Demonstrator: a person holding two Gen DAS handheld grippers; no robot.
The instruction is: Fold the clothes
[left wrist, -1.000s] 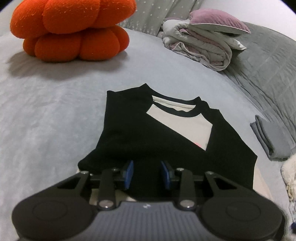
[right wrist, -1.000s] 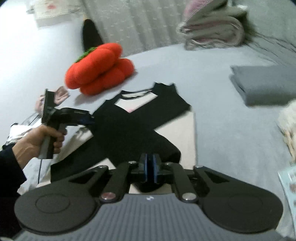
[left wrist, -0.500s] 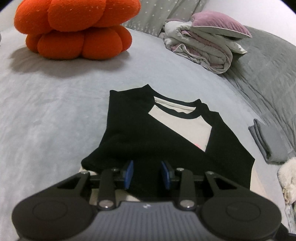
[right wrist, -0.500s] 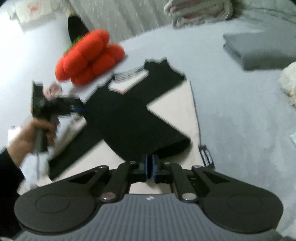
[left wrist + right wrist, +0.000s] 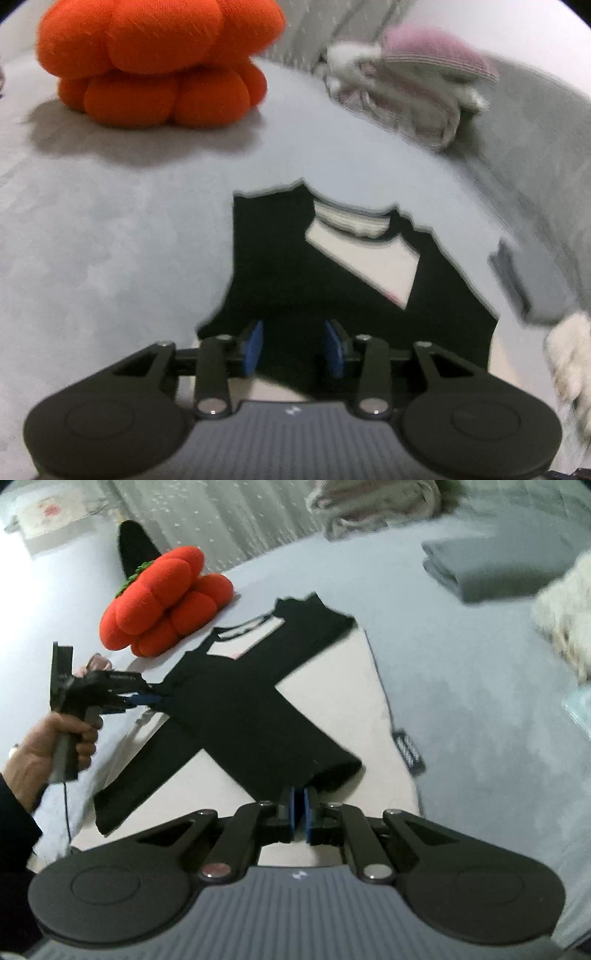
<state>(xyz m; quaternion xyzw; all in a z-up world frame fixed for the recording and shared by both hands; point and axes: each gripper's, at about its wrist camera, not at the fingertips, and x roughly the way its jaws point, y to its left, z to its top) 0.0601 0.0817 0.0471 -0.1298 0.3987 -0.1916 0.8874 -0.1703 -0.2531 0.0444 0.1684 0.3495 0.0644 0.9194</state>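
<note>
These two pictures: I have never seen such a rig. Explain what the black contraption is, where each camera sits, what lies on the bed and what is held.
No robot here: a person carries a hand-held gripper in each hand, each with a fisheye camera looking along its two blue-padded fingers.

The left wrist view shows the left hand-held gripper, open, just above a black sleeve. The right wrist view shows the right hand-held gripper, shut at the cuff of the other sleeve; whether it pinches cloth, I cannot tell. It also shows the person's left hand.

On the grey bed lies a cream shirt with black sleeves crossed over its front. Around it are an orange pumpkin cushion, a folded grey cloth and bundled bedding.
</note>
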